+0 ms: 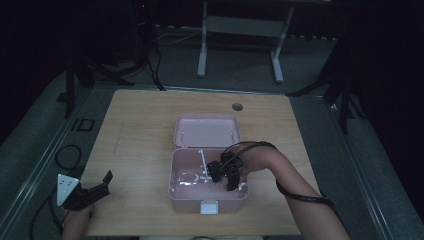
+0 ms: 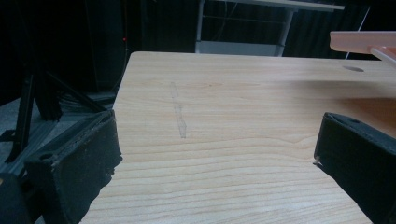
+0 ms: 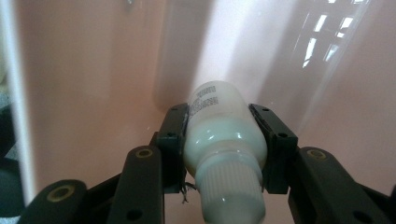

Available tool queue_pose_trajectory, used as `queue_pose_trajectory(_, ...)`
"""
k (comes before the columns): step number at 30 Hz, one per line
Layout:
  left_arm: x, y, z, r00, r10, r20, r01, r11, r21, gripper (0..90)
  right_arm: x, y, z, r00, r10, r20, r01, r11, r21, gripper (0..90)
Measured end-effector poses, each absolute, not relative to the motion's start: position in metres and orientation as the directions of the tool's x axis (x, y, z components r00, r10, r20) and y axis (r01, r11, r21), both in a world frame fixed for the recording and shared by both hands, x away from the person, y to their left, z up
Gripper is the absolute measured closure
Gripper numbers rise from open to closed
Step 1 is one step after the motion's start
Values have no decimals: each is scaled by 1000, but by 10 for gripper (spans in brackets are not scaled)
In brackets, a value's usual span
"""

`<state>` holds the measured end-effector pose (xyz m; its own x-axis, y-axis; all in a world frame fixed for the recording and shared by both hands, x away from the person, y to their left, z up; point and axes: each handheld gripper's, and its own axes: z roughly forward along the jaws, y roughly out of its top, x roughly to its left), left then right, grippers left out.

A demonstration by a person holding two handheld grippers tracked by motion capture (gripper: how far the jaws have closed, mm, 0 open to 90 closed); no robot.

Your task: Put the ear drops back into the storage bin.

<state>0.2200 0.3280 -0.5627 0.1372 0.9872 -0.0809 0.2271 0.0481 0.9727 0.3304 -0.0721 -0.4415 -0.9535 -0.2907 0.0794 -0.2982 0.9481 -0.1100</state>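
The wooden counter [image 1: 145, 130] stretches out under both hands, and the pink storage box [image 1: 176, 186] sits on it with its lid [image 1: 207, 131] thrown back on the far side. The right tool [image 1: 231, 176] is down inside the box's right-hand compartment, a thin divider [image 1: 204, 162] just to its left. Its jaws are clamped on a small white bottle [image 3: 223, 135], cap [image 3: 229, 193] toward the hand and base pointing at the pink wall ahead. To do this well, I'd lower it until the bottle rests on the box floor, clear of the divider, before letting go. The left tool [image 1: 102, 182] waits well off to the left, jaws wide apart and holding nothing.
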Motion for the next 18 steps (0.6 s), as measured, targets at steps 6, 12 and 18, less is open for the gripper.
queue_pose_trajectory(6, 220, 328, -563, 138, 987, -80, 228, 47, 973, 4, 329, -72, -455, -949, -299, 98, -310, 943, -123, 596)
queue_pose_trajectory(12, 220, 328, -563, 139, 987, -80, 229, 46, 972, 4, 328, -72, -471, -951, -296, 90, -307, 941, -142, 596)
queue_pose_trajectory(18, 220, 328, -563, 141, 987, -78, 227, 44, 973, 4, 326, -71, -480, -949, -300, 95, -312, 936, -163, 596)
